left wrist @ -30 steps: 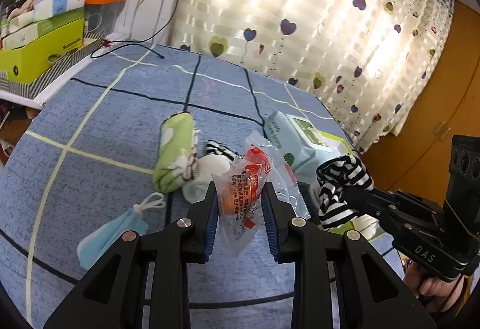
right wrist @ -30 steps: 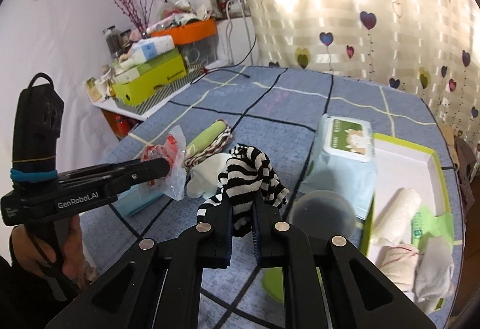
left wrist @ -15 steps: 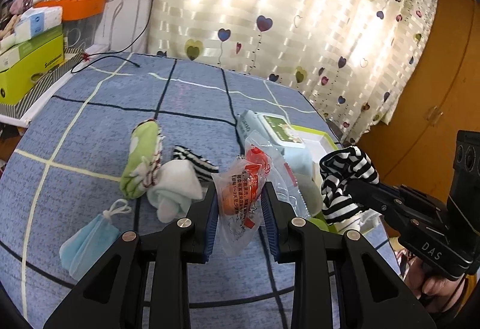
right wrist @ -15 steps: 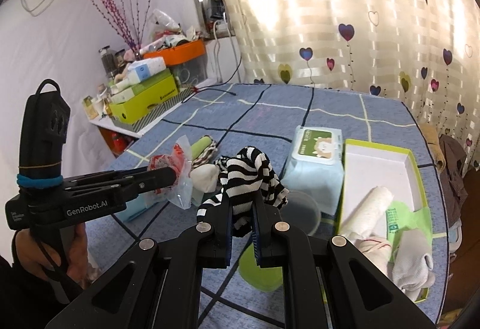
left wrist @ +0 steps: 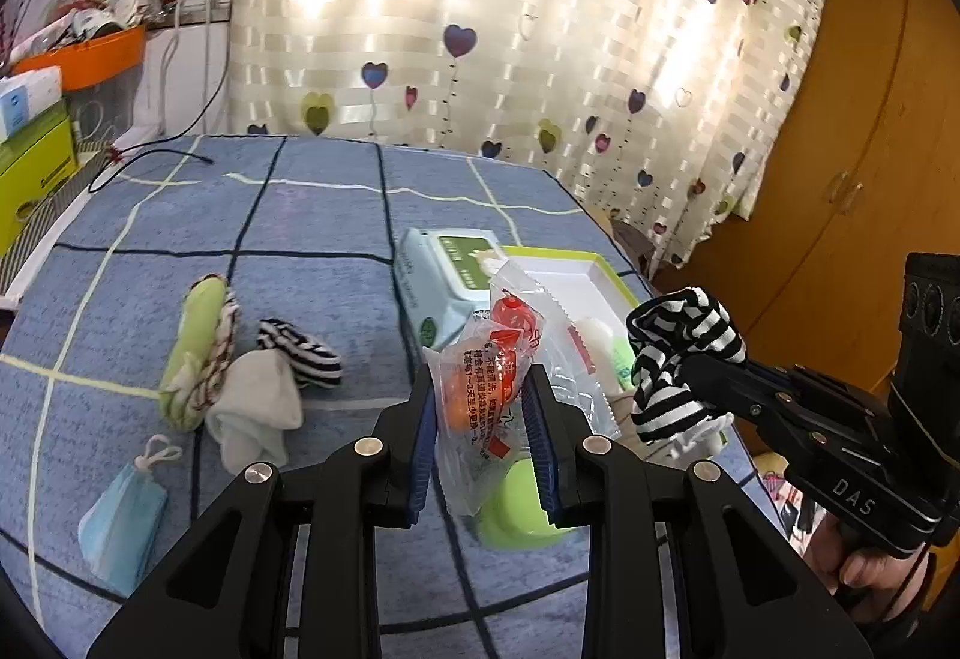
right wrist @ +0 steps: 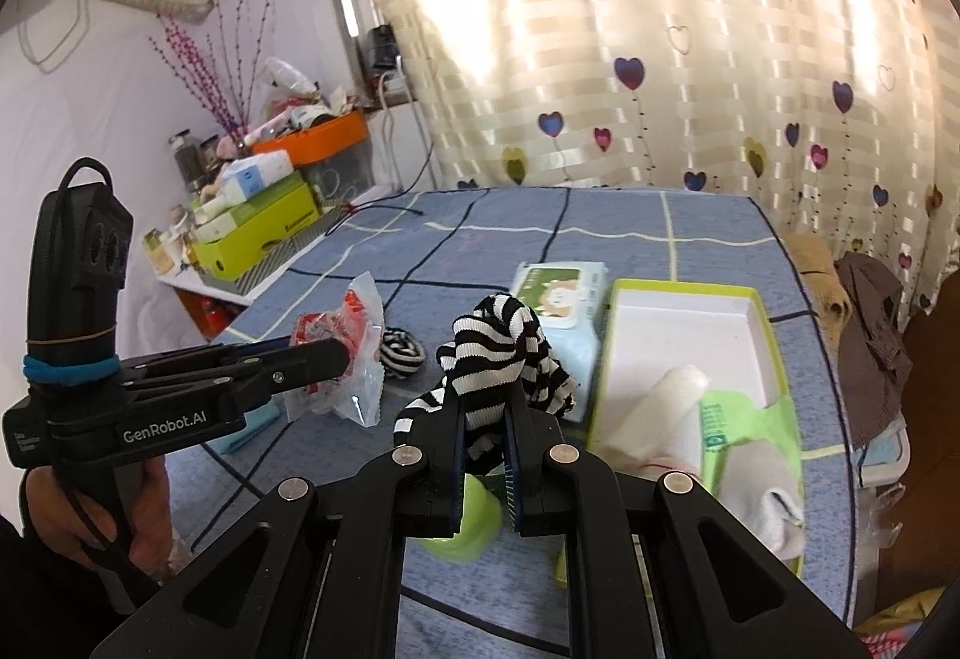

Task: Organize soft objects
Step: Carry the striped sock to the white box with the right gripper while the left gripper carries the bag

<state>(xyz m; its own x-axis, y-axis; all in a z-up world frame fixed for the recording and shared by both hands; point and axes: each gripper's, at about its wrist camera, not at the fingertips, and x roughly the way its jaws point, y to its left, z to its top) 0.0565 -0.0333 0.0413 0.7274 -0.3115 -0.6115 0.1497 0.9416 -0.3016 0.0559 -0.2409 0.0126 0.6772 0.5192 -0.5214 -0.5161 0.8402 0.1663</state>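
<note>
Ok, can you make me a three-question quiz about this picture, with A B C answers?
1. Where is the wet-wipes pack?
A. beside the green tray
B. inside the tray
C. on the shelf

2. What colours is the sock in the right gripper?
A. red and yellow
B. black and white
C. plain blue

3. What is the left gripper doing?
A. hanging open, holding nothing
B. gripping a clear plastic packet
C. lying on the bed

Answers: 1 A, it lies against the tray's left wall. 2 B, its stripes show. 3 B, both jaws press the packet.
</note>
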